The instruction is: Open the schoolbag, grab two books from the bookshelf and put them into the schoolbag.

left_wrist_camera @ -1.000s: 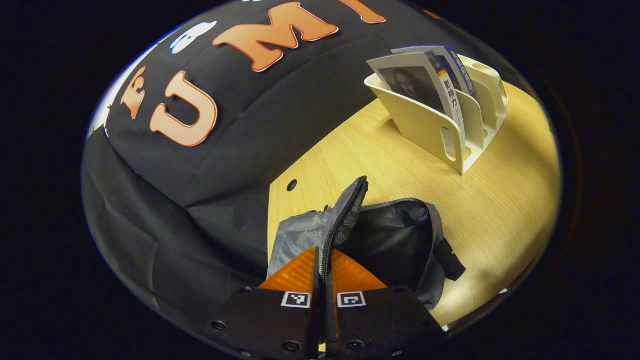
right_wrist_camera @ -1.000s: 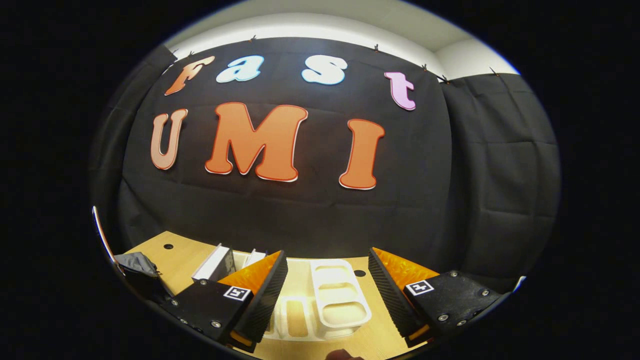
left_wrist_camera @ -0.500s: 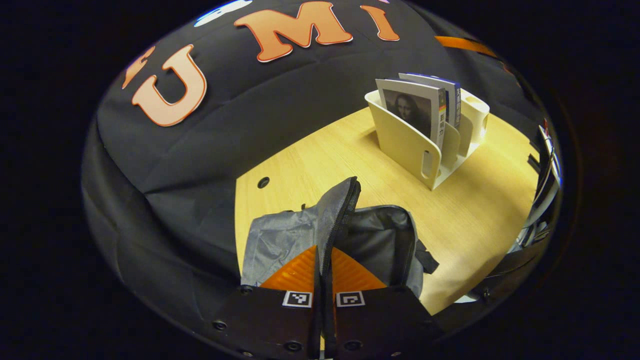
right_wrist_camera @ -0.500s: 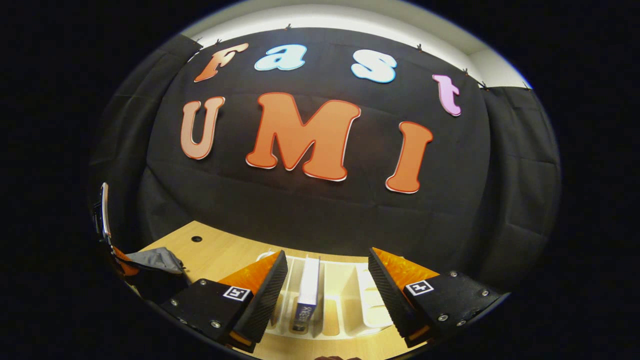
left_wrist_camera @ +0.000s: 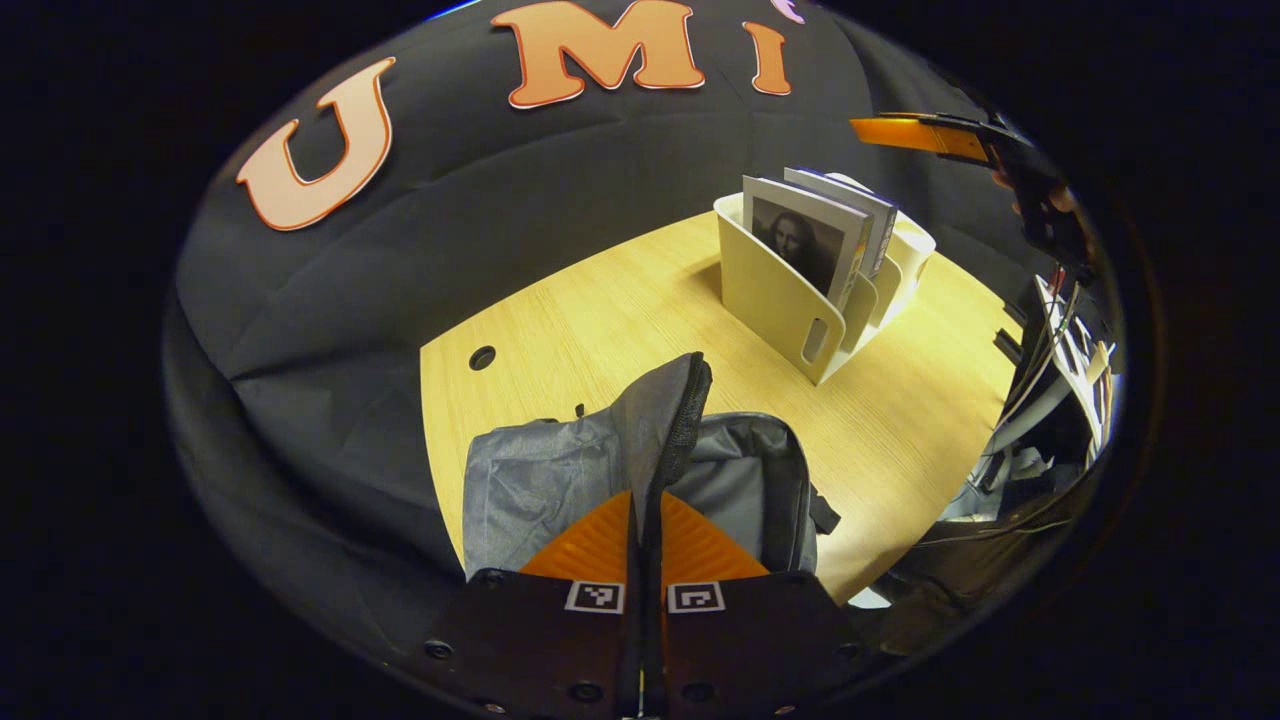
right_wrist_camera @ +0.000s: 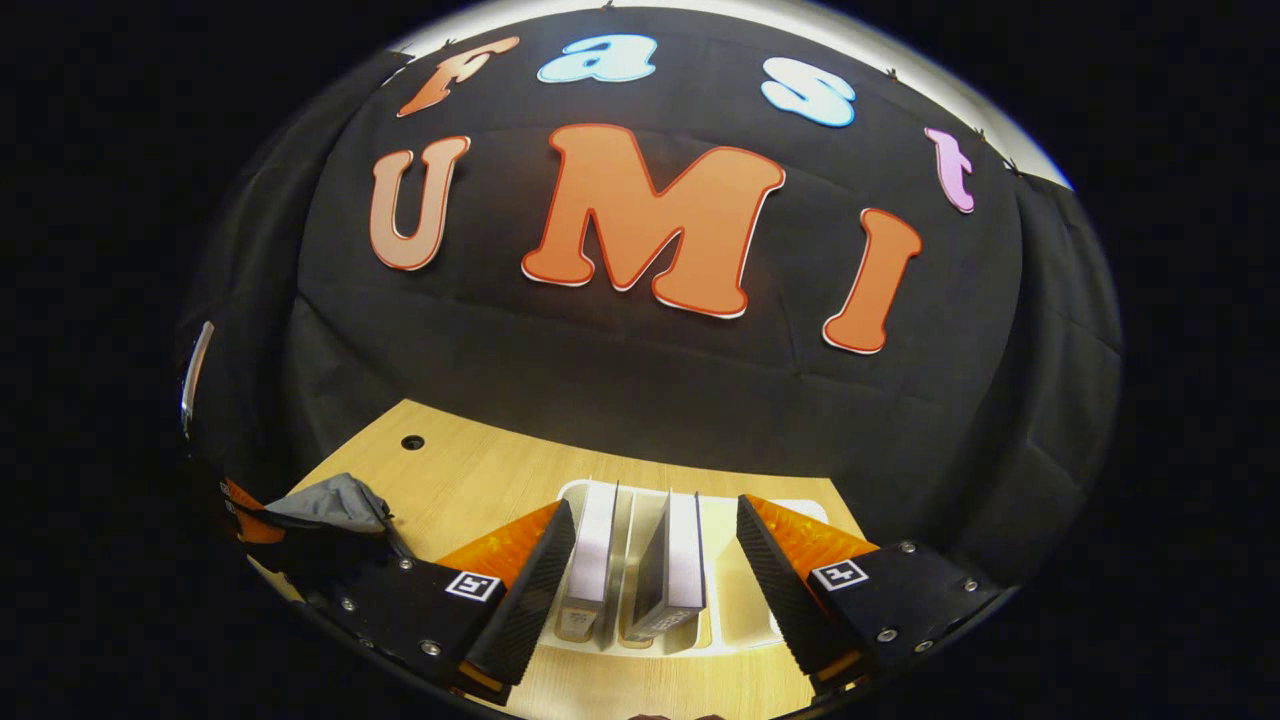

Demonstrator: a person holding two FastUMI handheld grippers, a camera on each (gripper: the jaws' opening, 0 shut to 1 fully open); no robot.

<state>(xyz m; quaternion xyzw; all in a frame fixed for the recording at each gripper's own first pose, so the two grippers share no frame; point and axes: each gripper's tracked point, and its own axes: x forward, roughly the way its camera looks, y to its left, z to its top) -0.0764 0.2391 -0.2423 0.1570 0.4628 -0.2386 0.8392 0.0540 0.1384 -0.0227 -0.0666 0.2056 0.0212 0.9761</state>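
The grey schoolbag [left_wrist_camera: 535, 480] lies on the wooden table [left_wrist_camera: 600, 310], its mouth open. My left gripper [left_wrist_camera: 647, 530] is shut on the bag's raised zipper edge [left_wrist_camera: 680, 410] and holds it up. The cream bookshelf [left_wrist_camera: 775, 300] stands farther back with two upright books [left_wrist_camera: 800, 235] in it. In the right gripper view, my right gripper [right_wrist_camera: 650, 575] hangs open just above the bookshelf [right_wrist_camera: 740, 610]. A white-edged book [right_wrist_camera: 592, 545] and a darker book [right_wrist_camera: 680, 560] stand between its fingers, apart from both. The schoolbag [right_wrist_camera: 330, 500] shows at the far left.
Black cloth walls close the table at the back and left. A round cable hole [left_wrist_camera: 482, 357] sits near the table's far left corner. Cables and clutter [left_wrist_camera: 1050, 380] lie beyond the table's right edge. The right gripper's orange finger [left_wrist_camera: 915, 135] shows high above the bookshelf.
The right gripper has moved left and tipped down over the bookshelf, so both books now stand between its open fingers. The left gripper has risen and pulled back, still holding the bag's edge.
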